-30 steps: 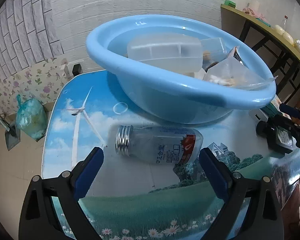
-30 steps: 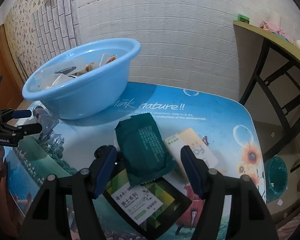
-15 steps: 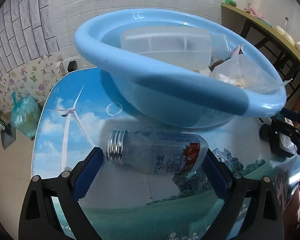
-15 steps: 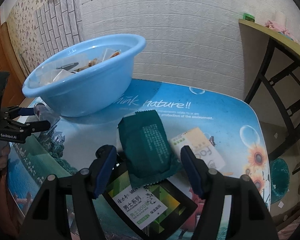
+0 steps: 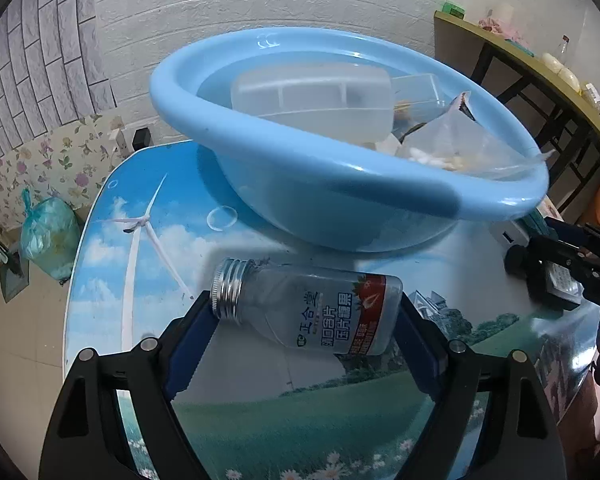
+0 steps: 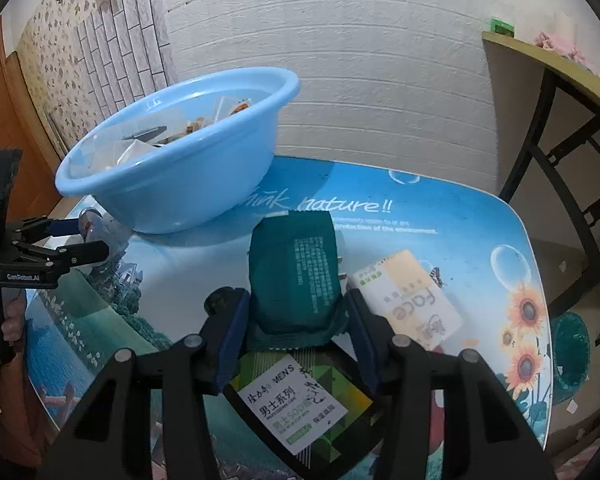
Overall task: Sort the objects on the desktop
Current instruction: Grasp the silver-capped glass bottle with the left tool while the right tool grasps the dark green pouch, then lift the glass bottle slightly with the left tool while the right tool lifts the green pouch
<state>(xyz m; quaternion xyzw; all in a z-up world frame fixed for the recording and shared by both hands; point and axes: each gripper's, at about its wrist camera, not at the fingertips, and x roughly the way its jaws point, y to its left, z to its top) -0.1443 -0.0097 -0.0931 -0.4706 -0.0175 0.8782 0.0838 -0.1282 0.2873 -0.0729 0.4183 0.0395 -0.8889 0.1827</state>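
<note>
- While several items already lie in the blue basin [image 5: 340, 184], sorting is judged partly done: a clear bottle [image 5: 312, 312], a green packet [image 6: 294, 276], a cream box [image 6: 408, 300] and a black sachet [image 6: 300, 400] are left on the desk [image 6: 440, 240].
- The bottle is spanned end to end by the left tool [image 5: 304, 336], whose jaws have just been closing and touch cap and base.
- The packet is clamped at its near end by the right tool [image 6: 296, 344], just closed.
</note>
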